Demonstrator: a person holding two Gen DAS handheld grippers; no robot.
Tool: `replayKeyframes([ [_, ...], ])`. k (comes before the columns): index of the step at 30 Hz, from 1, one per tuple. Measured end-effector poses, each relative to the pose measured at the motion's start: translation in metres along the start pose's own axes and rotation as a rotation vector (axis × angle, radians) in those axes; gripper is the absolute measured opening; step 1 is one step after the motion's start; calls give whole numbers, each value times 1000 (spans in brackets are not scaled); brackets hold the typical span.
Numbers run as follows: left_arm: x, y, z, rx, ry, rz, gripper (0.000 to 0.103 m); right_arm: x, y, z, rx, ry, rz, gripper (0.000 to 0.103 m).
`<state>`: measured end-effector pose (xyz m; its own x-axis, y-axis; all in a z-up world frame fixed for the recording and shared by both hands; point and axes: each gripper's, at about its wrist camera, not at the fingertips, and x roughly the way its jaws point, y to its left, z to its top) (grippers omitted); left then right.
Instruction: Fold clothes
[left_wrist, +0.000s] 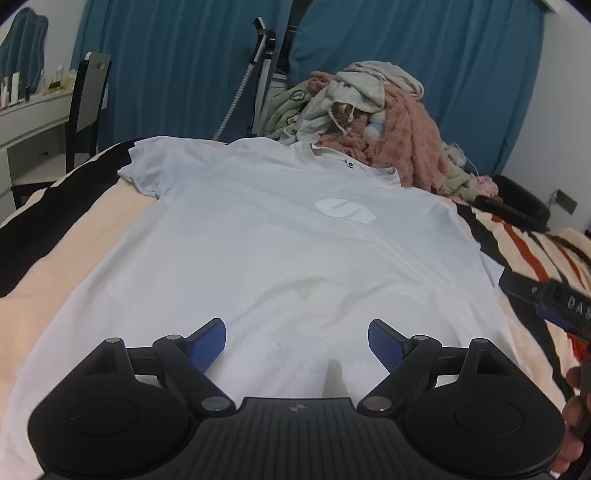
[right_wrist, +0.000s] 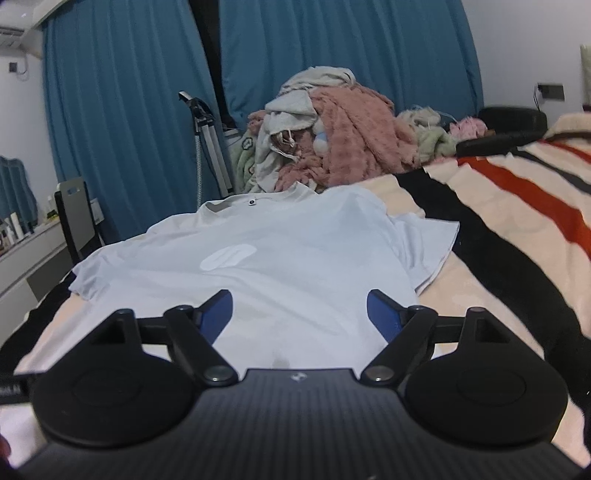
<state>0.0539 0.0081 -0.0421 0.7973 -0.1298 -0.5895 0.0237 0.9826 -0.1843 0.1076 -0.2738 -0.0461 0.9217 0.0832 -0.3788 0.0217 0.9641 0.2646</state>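
A pale blue T-shirt with a white chest logo lies spread flat on the bed, collar at the far end. My left gripper hovers open above the shirt's lower part, nothing between its blue pads. From the other side, the same T-shirt shows its right sleeve spread out on the blanket. My right gripper is open too, over the shirt's lower half, holding nothing. Part of the right gripper's body shows at the right edge of the left wrist view.
A heap of unfolded clothes, pink and cream, lies beyond the collar. A striped blanket covers the bed to the right. A chair and a white desk stand at the left, a garment steamer before blue curtains.
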Motion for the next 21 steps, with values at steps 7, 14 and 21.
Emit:
replayKeyframes([
  [7, 7, -3, -4, 12, 21, 11, 86, 42, -59, 14, 260, 46, 39, 81],
  [14, 25, -9, -4, 16, 25, 4, 86, 105, -152, 10, 561, 54, -22, 78],
  [21, 46, -6, 7, 11, -48, -26, 86, 173, -195, 16, 527, 28, -90, 73],
])
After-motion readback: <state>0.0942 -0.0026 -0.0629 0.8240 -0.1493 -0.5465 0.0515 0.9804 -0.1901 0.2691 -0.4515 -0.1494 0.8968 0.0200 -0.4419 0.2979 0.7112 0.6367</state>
